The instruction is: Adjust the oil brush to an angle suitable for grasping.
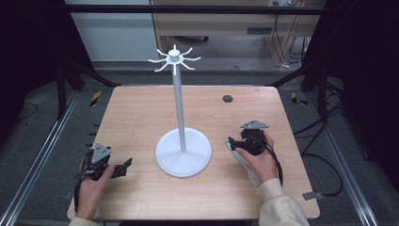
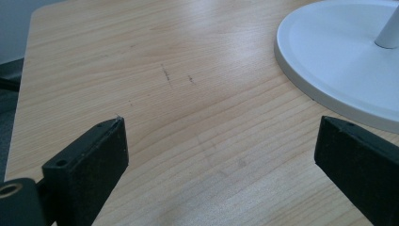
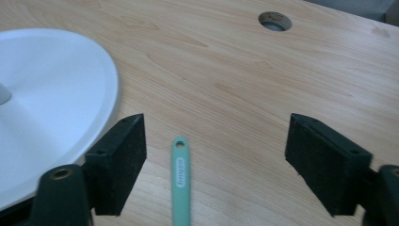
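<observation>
We see a white stand (image 1: pixel 183 150) with a round base and hooked top at the middle of the wooden surface (image 1: pixel 141 113). The left claw (image 2: pixel 216 155) rests near the front left corner, jaws wide over bare wood. The right claw (image 3: pixel 216 160), right of the base, is wide too, with a green handle (image 3: pixel 181 183) lying between its jaws.
</observation>
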`<action>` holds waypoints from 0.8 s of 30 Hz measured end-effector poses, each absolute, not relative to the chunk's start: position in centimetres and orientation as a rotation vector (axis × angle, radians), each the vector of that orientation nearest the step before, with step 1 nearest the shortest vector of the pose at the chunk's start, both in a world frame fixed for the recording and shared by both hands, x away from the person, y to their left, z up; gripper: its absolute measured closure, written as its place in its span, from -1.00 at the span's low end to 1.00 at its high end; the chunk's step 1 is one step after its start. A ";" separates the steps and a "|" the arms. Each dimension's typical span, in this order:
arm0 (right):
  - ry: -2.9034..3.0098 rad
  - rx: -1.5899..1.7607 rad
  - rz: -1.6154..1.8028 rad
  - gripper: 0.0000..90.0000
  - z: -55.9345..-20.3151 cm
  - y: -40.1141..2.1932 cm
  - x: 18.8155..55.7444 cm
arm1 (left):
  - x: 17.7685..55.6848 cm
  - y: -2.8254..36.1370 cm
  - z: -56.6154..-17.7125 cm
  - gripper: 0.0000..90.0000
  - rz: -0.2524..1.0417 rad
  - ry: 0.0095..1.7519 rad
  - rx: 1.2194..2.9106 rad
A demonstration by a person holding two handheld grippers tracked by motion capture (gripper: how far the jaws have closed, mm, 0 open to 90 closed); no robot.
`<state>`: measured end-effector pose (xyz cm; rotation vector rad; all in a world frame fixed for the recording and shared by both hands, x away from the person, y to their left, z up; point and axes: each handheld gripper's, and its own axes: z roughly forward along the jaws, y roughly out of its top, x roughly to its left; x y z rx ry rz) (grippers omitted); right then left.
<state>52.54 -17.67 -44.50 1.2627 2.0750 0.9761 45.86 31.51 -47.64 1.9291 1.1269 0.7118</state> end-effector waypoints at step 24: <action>2.371 1.068 0.837 1.00 -46.2 -14.1 52.1 | 46.0 31.0 -47.9 -0.94 0.709 1.113 1.972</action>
